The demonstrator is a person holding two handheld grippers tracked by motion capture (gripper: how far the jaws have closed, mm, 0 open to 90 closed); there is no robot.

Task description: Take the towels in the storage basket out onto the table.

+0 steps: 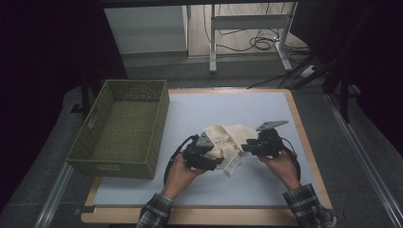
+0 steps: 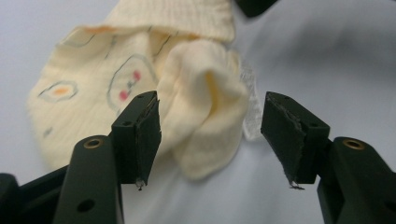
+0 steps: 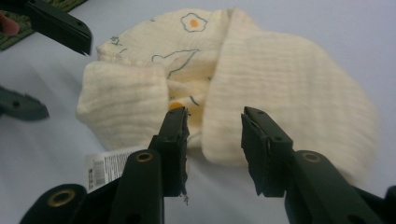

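Observation:
A crumpled cream cloth (image 1: 229, 134) printed with fried eggs lies on the white table top, a white label (image 1: 233, 165) at its near edge. My left gripper (image 1: 216, 159) sits at the cloth's left side and my right gripper (image 1: 248, 145) at its right side. In the left gripper view the left gripper (image 2: 212, 135) is open, with a rolled fold of the cloth (image 2: 201, 107) lying just beyond the gap and touching neither pad. In the right gripper view the right gripper (image 3: 215, 140) is open too, low over the near edge of the cloth (image 3: 280, 84), beside the label (image 3: 105, 168).
A green woven basket (image 1: 114, 168) stands empty at the table's left. The white mat (image 1: 214, 107) has a wooden border (image 1: 304, 137). Beyond the table are desk legs (image 1: 212, 42) and floor cables (image 1: 261, 43). The person's plaid sleeves (image 1: 306, 204) come in from below.

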